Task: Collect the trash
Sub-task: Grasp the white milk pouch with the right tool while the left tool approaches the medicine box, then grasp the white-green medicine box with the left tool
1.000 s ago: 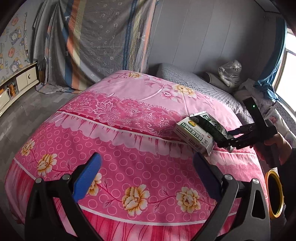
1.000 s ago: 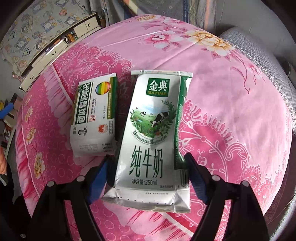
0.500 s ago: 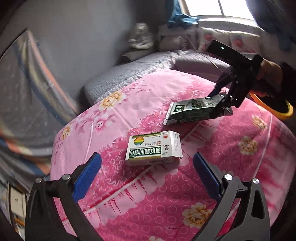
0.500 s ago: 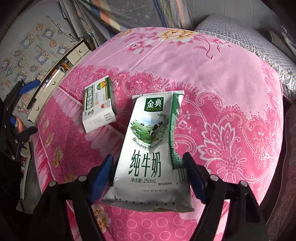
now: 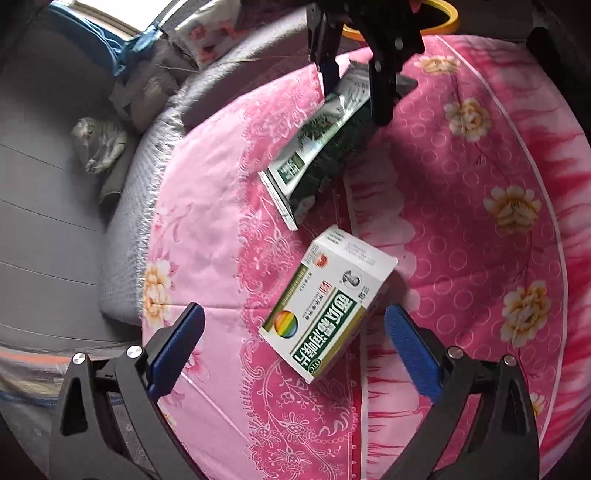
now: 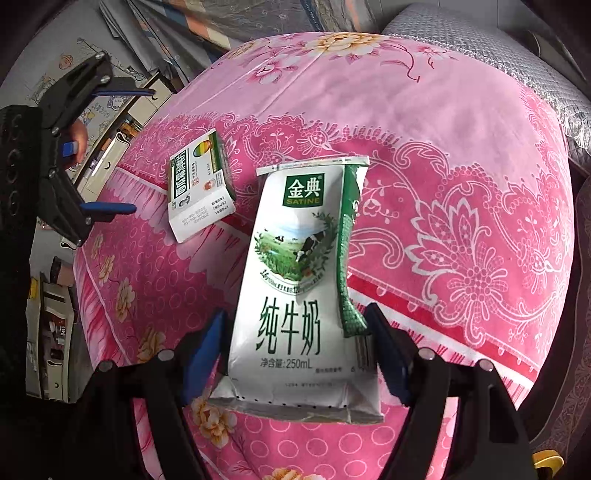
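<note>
A white and green milk carton (image 6: 303, 288) is held in my right gripper (image 6: 295, 332), whose blue pads are shut on its lower sides, and it hangs above the pink bed. The carton (image 5: 317, 147) and the right gripper (image 5: 354, 77) also show in the left wrist view, at the top. A white and green medicine box (image 5: 328, 302) lies on the bedspread (image 5: 461, 258). My left gripper (image 5: 293, 332) is open and empty, with its pads on either side of the box's near end, just short of it. The box (image 6: 199, 188) and the left gripper (image 6: 110, 147) show at the left of the right wrist view.
A grey quilted mattress edge (image 5: 147, 177) and pillows (image 5: 99, 144) lie beyond the bedspread. A yellow ring-shaped rim (image 5: 443, 18) shows at the top behind the right gripper. A cabinet (image 6: 110, 122) stands beside the bed.
My left gripper has swung round and closed in on the medicine box, which now lies between its open pads. My right gripper has lifted the milk carton off the bed and away from the box.
</note>
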The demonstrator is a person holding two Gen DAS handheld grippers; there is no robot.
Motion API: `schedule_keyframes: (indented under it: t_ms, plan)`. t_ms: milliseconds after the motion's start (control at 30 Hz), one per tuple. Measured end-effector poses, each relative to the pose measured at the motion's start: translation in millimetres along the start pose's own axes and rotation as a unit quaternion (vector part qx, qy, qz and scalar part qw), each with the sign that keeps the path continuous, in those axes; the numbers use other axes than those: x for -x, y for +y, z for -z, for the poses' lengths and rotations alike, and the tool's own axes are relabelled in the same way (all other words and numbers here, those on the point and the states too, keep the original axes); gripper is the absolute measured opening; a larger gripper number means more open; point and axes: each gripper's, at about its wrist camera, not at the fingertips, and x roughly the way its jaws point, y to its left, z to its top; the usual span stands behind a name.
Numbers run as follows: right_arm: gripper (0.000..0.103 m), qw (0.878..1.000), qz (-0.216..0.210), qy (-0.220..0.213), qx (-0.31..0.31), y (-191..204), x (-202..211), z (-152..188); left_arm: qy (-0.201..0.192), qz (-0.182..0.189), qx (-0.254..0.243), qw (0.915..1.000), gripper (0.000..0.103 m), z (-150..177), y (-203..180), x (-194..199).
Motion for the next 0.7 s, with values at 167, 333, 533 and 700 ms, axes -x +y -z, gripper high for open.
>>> schedule_keyframes:
  t_ms: [167,333,533,700]
  plan:
    - [0.072,1.000,-0.021,-0.009,-0.011,-2,4,1,0.036,0.119,-0.041,0.9914,0.081,10,8,-27]
    - [0.072,1.000,-0.024,-0.010,-0.014,-2,5,1,0.013,0.140,-0.012,0.9900,0.088,7,34,-37]
    - [0.072,0.999,-0.031,-0.010,-0.026,-7,5,0,0.019,0.163,-0.058,0.9847,0.089,0,26,-55]
    - [0.072,0.998,-0.049,-0.013,-0.029,-6,6,-1,0.028,0.176,-0.046,0.9828,0.073,7,30,-71]
